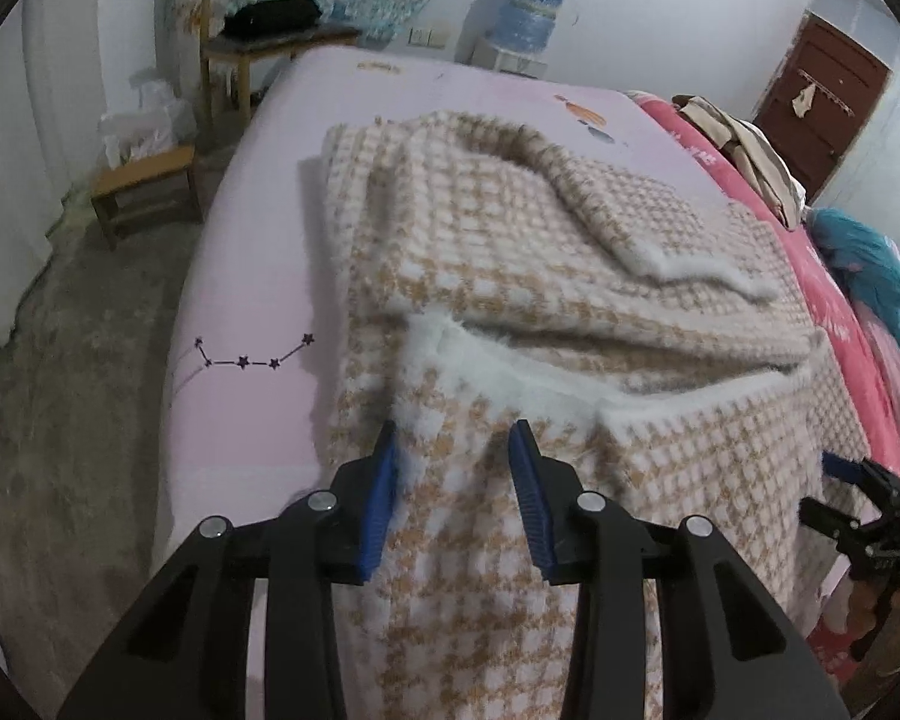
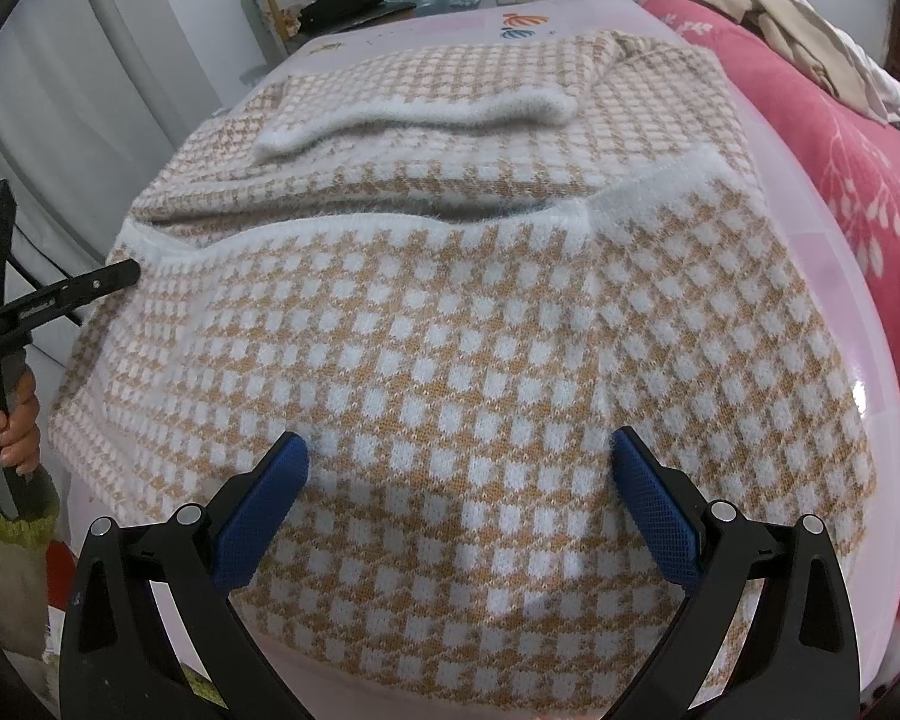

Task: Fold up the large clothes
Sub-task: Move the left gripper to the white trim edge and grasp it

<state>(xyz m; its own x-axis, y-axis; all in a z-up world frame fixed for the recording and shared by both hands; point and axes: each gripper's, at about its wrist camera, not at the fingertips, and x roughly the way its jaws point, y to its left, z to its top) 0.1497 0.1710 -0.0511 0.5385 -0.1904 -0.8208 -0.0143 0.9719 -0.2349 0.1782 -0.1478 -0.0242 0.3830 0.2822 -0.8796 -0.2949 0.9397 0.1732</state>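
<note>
A fluffy tan-and-white houndstooth sweater (image 1: 570, 252) (image 2: 450, 330) lies partly folded on the pink bed sheet (image 1: 252, 240). One white-cuffed sleeve is laid across its upper part. My left gripper (image 1: 459, 456) sits at the sweater's near left side by the white hem, with a bunch of the knit filling the gap and both blue pads pressed on it. It also shows at the left of the right wrist view, left gripper (image 2: 114, 276), with a hand (image 2: 18, 420) on its handle. My right gripper (image 2: 459, 456) hovers over the sweater's near edge, jaws wide apart, nothing between them.
A red blanket (image 1: 822, 300) (image 2: 810, 120) with a pile of beige clothes (image 1: 744, 144) runs along the bed's right side. Left of the bed stand a wooden stool (image 1: 144, 180) and a chair (image 1: 252, 30) on the bare floor. A water dispenser (image 1: 531, 6) and a brown door (image 1: 822, 102) are at the back.
</note>
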